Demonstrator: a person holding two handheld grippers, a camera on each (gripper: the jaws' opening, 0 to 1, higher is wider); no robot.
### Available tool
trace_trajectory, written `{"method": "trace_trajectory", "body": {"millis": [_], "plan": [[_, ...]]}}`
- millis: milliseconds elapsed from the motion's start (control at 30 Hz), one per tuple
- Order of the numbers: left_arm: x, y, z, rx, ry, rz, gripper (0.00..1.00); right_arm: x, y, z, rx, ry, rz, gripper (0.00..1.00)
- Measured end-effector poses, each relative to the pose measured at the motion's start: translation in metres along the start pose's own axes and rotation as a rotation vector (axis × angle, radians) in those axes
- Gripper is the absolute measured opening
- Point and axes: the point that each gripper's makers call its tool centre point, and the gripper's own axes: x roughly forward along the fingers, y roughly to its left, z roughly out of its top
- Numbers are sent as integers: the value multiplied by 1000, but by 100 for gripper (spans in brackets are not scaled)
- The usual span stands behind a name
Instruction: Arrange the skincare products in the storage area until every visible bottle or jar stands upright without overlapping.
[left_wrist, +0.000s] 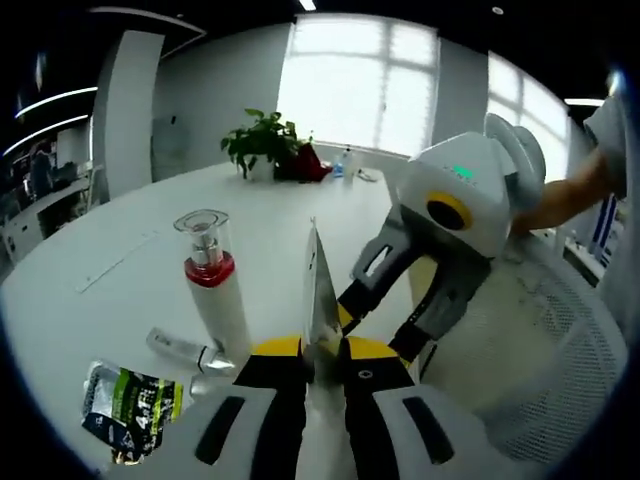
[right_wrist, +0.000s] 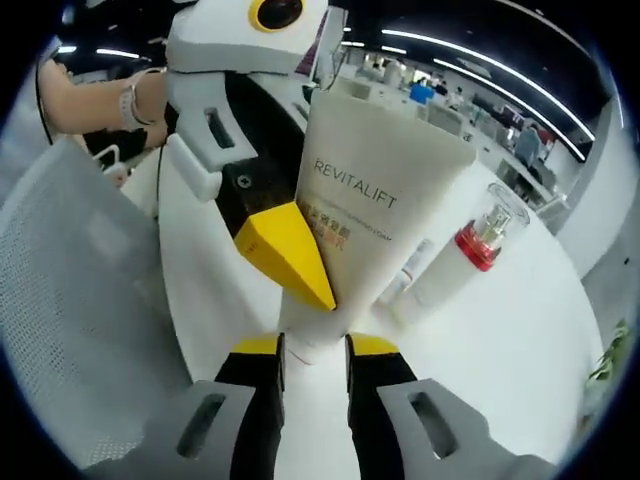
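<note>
Right gripper (right_wrist: 314, 352) clamps REVITALIFT tube (right_wrist: 375, 200) — left gripper (right_wrist: 300, 262) grips it too.

Looks like an open-plan office: large white bench (left_wrist: 150, 250), potted plant (left_wrist: 262, 140) before tall windows (left_wrist: 350, 80), ceiling strip lights (right_wrist: 480, 50) above distant desks.

Left gripper view is aimed low across the bench (left_wrist: 120, 270) toward windows (left_wrist: 350, 80); right gripper view faces oppositely, very close. The pump bottle (left_wrist: 212, 285) (right_wrist: 455, 265) is shared.
</note>
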Motion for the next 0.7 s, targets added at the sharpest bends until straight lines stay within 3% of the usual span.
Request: {"method": "trace_trajectory", "body": {"millis": [367,700], "plan": [[0,22,1,30,5,33,6,11,3,-8,-4,37,30,20],[-3,37,0,65,25,58,6,23,-9,-14,2,49,-13,20]]}}
